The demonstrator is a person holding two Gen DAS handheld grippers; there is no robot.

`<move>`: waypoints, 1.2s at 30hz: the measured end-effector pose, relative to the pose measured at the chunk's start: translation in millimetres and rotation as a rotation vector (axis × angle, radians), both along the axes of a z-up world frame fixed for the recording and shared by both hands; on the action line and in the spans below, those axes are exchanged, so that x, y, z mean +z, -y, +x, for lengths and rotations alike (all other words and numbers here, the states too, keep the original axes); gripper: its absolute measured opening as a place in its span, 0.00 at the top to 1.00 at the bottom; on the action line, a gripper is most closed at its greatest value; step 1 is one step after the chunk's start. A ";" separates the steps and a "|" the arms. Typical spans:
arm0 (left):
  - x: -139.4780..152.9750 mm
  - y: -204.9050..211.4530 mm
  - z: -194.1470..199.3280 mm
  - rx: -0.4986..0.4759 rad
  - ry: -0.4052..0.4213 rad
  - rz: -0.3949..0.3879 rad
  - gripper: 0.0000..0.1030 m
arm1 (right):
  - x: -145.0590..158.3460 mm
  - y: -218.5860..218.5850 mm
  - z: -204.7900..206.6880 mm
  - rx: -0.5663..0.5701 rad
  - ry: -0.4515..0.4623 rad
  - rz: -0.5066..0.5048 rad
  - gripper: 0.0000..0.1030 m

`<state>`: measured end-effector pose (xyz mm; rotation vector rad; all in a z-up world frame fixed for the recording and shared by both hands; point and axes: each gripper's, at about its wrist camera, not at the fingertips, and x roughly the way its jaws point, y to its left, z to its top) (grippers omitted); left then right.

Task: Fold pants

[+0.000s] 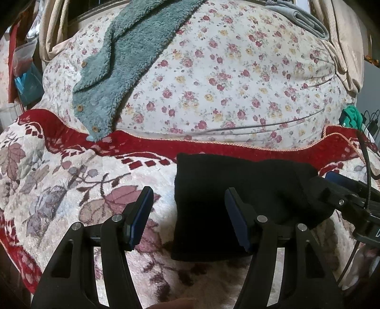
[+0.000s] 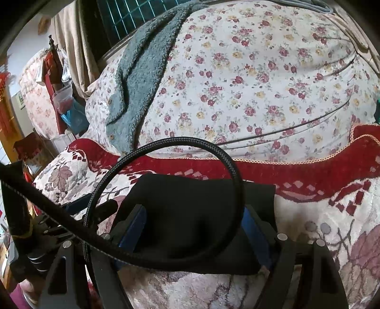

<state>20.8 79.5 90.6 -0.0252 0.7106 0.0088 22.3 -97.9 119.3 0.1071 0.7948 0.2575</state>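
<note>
We take the black pants (image 1: 239, 190) as our landmark: they lie folded into a compact, roughly rectangular bundle on the leaf-patterned blanket (image 1: 59, 185), just on our side of the blanket's red border (image 1: 213, 148). Beyond that border, farther from us than the pants, rises the rose-printed quilt (image 1: 237, 78), and on it, beyond and to the left of the pants, lies a teal fleece garment (image 1: 128, 54) with wooden buttons. At the far right corner of the quilt sits a folded grey cloth (image 1: 306, 21), well apart from the pants.

The left claw (image 1: 188, 214) stands open, its blue-padded fingers (image 1: 142, 214) spread wide; the left finger is over bare blanket beside the pants' left edge, the right finger over the black fabric, and nothing is clamped between them. Whether the right finger touches the cloth we cannot tell.

The right claw (image 2: 194, 228) reaches in at the right side of the pants. In its own view its jaws stand apart, with a raised hump of black fabric between the two blue pads; we cannot tell whether the pads press on it. A braided black cable (image 2: 190, 152) loops across this view in front of the pants, hiding part of the bundle
</note>
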 end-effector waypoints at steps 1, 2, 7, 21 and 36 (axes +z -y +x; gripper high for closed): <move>-0.1 0.1 0.1 -0.002 0.000 -0.001 0.39 | 0.0 0.0 0.0 0.000 0.000 0.001 0.23; 0.1 0.1 0.0 -0.003 0.001 -0.002 0.39 | 0.0 0.2 0.0 0.000 0.000 0.002 0.23; -0.2 1.5 -0.3 -0.005 0.006 0.002 0.39 | -1.0 1.6 0.4 -0.003 -0.001 0.007 0.23; -0.7 3.0 -1.3 -0.008 0.009 0.009 0.39 | -3.8 1.5 0.0 0.004 -0.008 0.012 0.23; -1.2 5.2 -1.8 -0.011 0.009 0.015 0.39 | -6.8 1.8 0.4 0.003 -0.019 0.016 0.23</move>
